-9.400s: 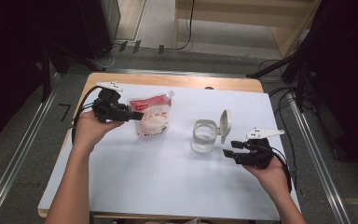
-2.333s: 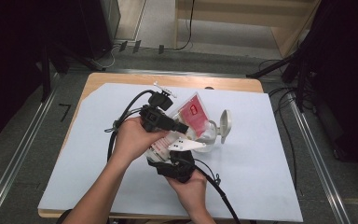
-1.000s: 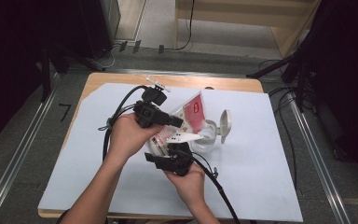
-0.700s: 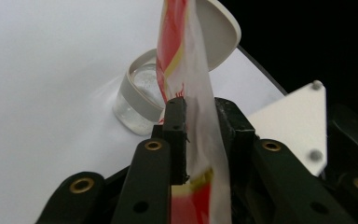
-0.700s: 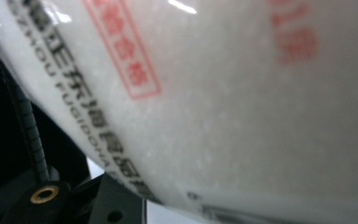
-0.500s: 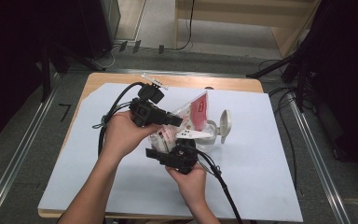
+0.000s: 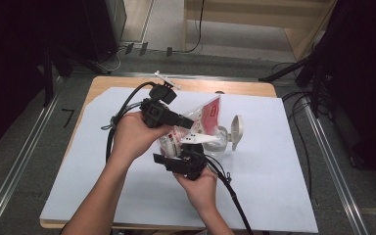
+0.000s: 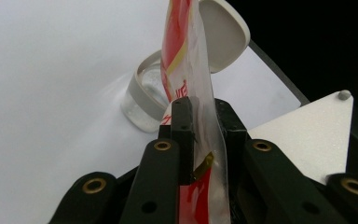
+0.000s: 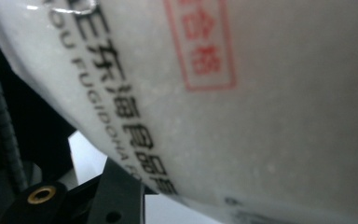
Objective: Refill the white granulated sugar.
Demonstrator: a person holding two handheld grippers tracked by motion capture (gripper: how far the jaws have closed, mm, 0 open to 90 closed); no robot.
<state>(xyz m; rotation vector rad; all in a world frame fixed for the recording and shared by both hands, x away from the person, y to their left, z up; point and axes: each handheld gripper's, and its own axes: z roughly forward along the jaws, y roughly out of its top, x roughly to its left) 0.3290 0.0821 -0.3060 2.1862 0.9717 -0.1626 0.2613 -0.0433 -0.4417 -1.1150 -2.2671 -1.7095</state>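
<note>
Bag (image 8: 193,70) pinched in left tool (image 8: 204,128).

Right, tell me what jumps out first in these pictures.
The red-and-clear plastic bag of white grains stands out, lifted over mid-table with its top edge clamped in the left gripper. The right gripper supports its bulging underside from below. Just behind sits a clear round jar, its white hinged lid flipped open.
</note>
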